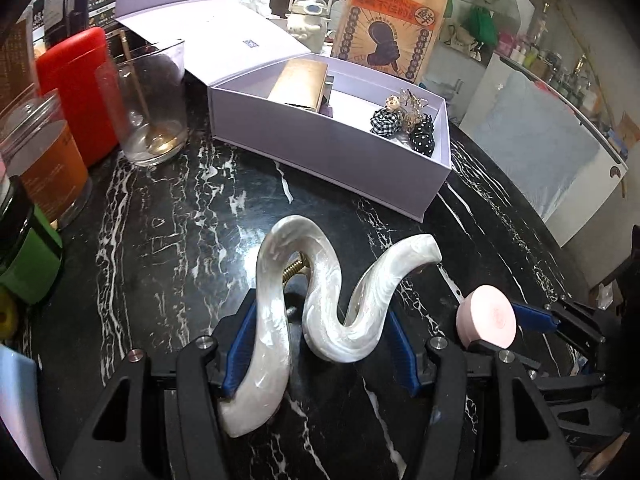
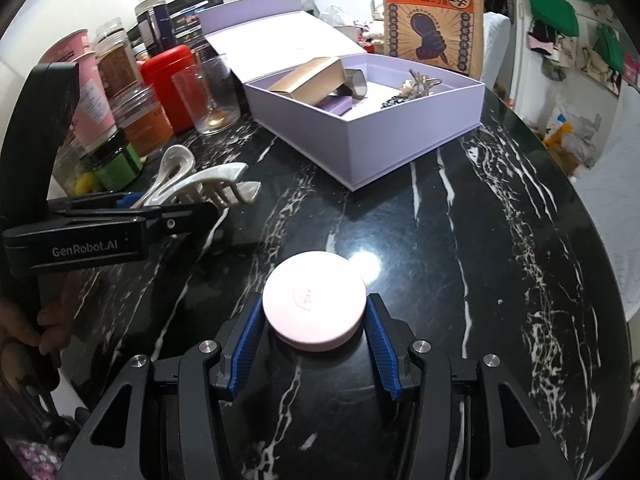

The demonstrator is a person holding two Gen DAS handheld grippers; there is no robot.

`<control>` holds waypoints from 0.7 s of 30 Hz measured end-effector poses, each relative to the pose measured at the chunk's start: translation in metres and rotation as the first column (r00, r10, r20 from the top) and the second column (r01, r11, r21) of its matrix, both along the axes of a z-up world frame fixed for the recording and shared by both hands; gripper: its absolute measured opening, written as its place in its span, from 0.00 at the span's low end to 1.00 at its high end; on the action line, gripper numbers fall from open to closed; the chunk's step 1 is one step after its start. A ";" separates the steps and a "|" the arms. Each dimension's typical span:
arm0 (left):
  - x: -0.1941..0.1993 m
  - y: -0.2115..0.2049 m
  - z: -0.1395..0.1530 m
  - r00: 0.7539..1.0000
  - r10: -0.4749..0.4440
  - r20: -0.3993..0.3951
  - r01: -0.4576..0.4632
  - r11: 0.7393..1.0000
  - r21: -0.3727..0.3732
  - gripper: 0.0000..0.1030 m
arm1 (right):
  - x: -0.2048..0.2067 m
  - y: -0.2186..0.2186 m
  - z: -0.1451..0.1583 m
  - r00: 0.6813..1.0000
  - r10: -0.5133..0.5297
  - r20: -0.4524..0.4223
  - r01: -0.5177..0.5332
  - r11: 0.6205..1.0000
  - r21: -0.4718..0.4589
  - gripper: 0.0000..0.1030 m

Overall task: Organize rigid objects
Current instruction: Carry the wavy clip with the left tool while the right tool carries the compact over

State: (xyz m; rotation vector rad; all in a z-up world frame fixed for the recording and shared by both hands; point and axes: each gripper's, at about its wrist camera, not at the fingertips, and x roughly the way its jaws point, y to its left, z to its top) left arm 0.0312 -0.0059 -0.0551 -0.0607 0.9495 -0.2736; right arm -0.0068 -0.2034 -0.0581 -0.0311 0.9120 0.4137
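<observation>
Between the blue pads of the left gripper [image 1: 320, 344] sits the pearly white hair claw [image 1: 304, 312], clamped on both sides and carried above the black marble table [image 1: 160, 264]; from the right wrist view its teeth [image 2: 224, 192] stick out past the gripper's tips. Over on the right, the right gripper [image 2: 314, 324] has its pads pressed against the rim of a round pink case [image 2: 314, 306], a firm grasp on it low over the tabletop, and the left camera catches that same case [image 1: 486, 316] just beside the claw. Further back stands the open lilac box [image 2: 400, 136], lid folded away behind it, with a gold carton [image 2: 316, 76] leaning inside and dark hair ties [image 1: 400, 124] in its far corner. Left of the box there's a clear glass [image 1: 156, 104], a red canister [image 1: 80, 88] and a cluster of jars [image 2: 132, 112]. Behind the box, a printed paper bag [image 2: 432, 16] stands upright.
</observation>
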 end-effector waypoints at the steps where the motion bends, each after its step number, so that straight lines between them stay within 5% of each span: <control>1: -0.001 -0.001 0.000 1.000 0.005 -0.002 -0.005 1.000 0.001 0.57 | -0.001 0.000 0.000 1.000 0.001 0.000 -0.001 1.000 0.002 0.49; 21: -0.007 0.003 0.020 0.999 0.038 0.013 -0.038 0.999 -0.017 0.57 | -0.007 0.005 0.021 0.999 0.039 0.035 -0.039 0.999 0.010 0.49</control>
